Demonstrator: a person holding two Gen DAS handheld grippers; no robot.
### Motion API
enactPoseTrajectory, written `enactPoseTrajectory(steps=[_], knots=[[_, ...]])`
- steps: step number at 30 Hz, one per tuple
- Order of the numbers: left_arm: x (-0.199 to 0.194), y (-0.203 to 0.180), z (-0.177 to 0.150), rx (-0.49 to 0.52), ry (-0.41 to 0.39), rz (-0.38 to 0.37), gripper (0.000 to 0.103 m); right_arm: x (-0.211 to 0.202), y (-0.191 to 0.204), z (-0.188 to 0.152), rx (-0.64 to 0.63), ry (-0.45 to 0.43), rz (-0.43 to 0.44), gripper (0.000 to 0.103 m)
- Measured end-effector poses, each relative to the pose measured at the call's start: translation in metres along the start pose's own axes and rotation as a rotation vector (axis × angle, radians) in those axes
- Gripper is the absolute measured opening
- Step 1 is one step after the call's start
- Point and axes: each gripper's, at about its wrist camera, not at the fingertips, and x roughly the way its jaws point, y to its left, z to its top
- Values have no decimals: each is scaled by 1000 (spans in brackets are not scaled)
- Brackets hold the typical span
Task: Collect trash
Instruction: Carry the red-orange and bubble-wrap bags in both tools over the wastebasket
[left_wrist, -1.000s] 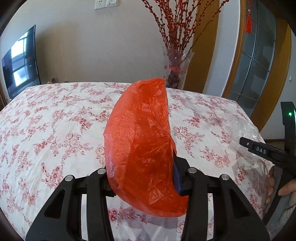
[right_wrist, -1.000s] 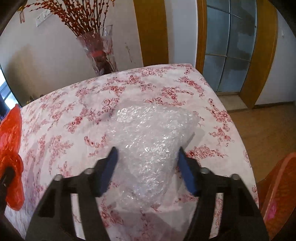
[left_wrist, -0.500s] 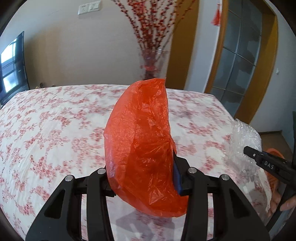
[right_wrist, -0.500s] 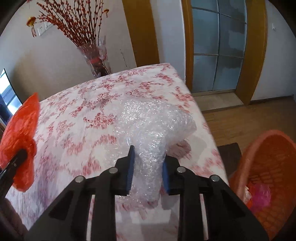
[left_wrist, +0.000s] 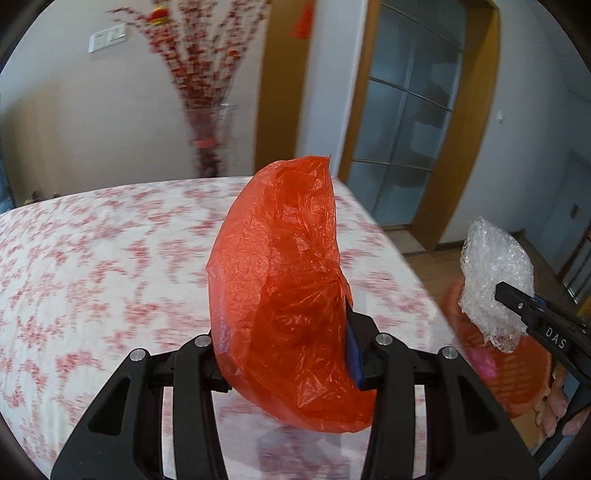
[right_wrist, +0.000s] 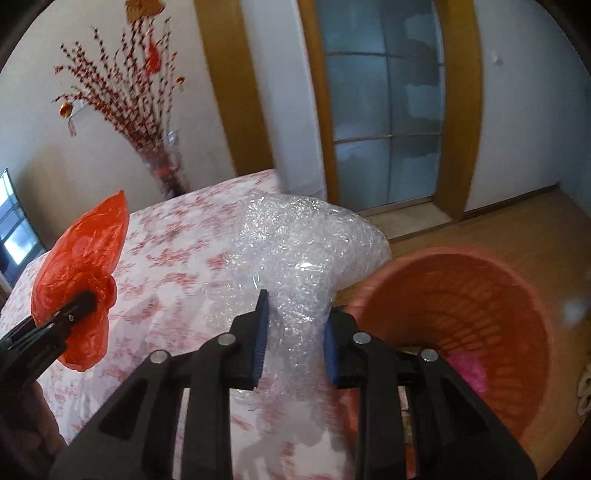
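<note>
My left gripper (left_wrist: 284, 354) is shut on a crumpled orange plastic bag (left_wrist: 280, 295) and holds it above the table's right part. The bag also shows in the right wrist view (right_wrist: 79, 277), at the left. My right gripper (right_wrist: 293, 339) is shut on a wad of clear bubble wrap (right_wrist: 303, 254) and holds it in the air by the table's right edge, beside an orange plastic basket (right_wrist: 461, 325). In the left wrist view the bubble wrap (left_wrist: 495, 280) hangs above the basket (left_wrist: 517, 373).
The table (left_wrist: 92, 258) has a white cloth with red flowers. A glass vase (right_wrist: 166, 166) with red berry branches stands at its far edge. The basket stands on a wooden floor (right_wrist: 517, 218) and holds something pink (right_wrist: 469, 369). A glass door (right_wrist: 380, 110) is behind.
Both grippers have swung right, toward the basket. The right gripper has lifted the bubble wrap off the table to beside the basket. The left still holds the orange bag.
</note>
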Motion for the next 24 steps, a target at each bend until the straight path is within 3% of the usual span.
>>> enactPoseTrajectory(steps=[14, 24], knots=[[-2, -114, -6, 98, 29, -224, 44, -66, -89, -18, 90, -128, -146, 26], [7, -164, -12, 144, 62, -314, 44, -75, -126, -24, 137, -156, -207, 26]])
